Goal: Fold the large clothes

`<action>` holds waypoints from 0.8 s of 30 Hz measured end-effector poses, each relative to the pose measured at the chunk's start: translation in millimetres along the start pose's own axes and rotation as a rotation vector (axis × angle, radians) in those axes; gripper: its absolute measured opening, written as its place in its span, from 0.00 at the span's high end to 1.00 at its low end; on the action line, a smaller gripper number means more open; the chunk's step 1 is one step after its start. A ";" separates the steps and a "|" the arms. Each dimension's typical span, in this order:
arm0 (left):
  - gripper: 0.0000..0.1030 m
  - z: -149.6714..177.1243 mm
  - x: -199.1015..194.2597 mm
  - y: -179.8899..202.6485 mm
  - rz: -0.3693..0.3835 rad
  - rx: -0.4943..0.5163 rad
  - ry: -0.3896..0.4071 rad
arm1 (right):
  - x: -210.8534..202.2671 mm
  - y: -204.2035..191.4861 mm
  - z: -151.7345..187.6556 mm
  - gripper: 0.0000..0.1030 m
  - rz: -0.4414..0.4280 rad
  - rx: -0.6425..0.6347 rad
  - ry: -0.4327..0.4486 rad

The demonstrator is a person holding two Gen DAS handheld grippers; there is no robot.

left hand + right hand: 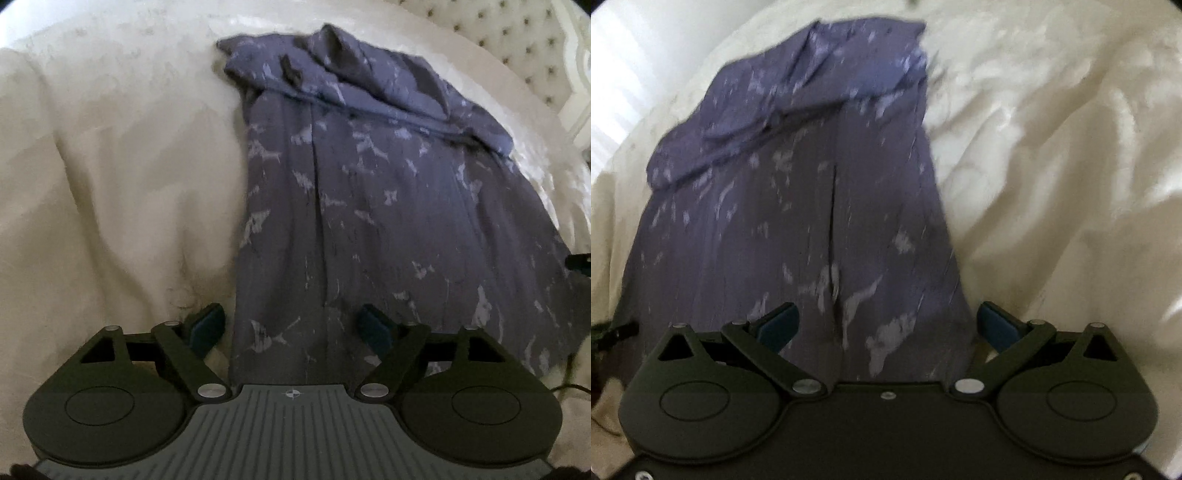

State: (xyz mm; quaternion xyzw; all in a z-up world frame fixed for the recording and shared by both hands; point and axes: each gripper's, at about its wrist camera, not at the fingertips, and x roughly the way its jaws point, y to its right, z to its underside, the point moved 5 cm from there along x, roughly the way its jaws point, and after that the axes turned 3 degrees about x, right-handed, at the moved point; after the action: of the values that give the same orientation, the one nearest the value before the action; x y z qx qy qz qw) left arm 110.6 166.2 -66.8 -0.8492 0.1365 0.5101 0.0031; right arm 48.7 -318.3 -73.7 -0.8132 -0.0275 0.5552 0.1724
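Between folds, judging by the layout — both tools empty above the near hem. Left gripper [291, 326] spread wide, pads clear of cloth, straddling the garment's [369, 206] left edge. Right gripper [886, 325] likewise released, jaws apart over the garment's [812, 221] right edge, nothing pinched. Directly ahead, purple patterned fabric laid lengthwise on the cream bedspread [110, 166], central seam running away. Farther off, the top portion lying doubled over and rumpled. Next, probably: lowering onto both near corners, pinching, then carrying the hem forward together.
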 end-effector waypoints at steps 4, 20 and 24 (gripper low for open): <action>0.13 5.0 3.4 1.4 0.024 0.018 -0.051 | 7.9 -10.4 13.9 0.00 0.048 -0.102 -0.063; 0.01 11.9 14.6 9.6 0.067 0.064 -0.140 | 23.3 -19.2 23.1 0.00 -0.007 -0.150 -0.148; 0.01 12.9 11.5 10.8 0.084 0.067 -0.138 | 19.9 -19.2 25.4 0.00 -0.033 -0.148 -0.155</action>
State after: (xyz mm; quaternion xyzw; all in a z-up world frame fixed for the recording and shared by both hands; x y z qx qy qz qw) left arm 102.0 155.0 -81.5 -0.8050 0.1885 0.5622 0.0193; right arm 36.0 -289.2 -93.7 -0.7778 -0.0949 0.6099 0.1184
